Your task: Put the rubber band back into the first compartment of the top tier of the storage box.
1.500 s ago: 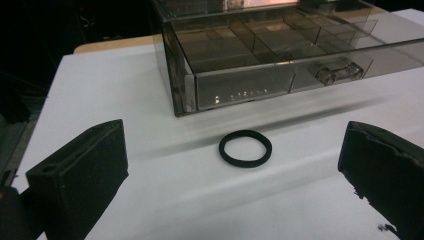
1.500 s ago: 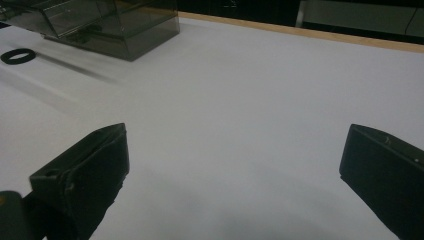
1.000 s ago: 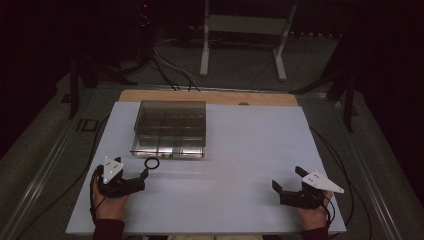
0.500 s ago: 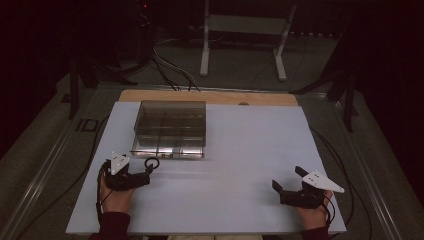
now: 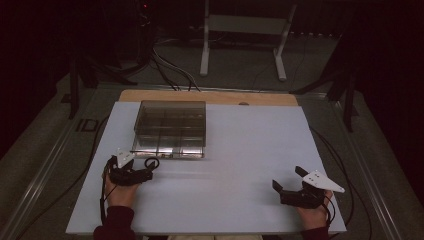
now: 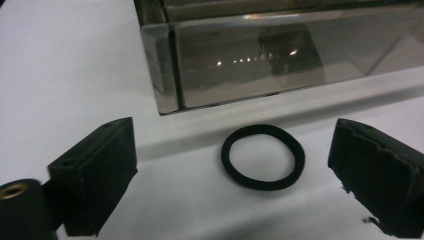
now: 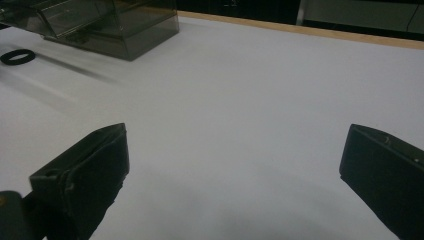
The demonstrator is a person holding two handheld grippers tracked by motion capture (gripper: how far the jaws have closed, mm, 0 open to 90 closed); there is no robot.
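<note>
Moved in closer to the small black rubber ring on the white table by the clear smoky plastic box — left gripper jaws wide, just starting to close around it, not yet touching — ready to grab.

a black elastic ring, a smoky grey transparent plastic box, a plain white table sheet.

The left hand-held gripper sits low at the near left, gripped by the person's left hand, a dark sleeve behind the wrist. Its jaws stand wide apart and have just been closing a little, pressing on nothing. The right hand-held gripper, held in the right hand at the near right, has its jaws spread wide, nothing between them.
</note>
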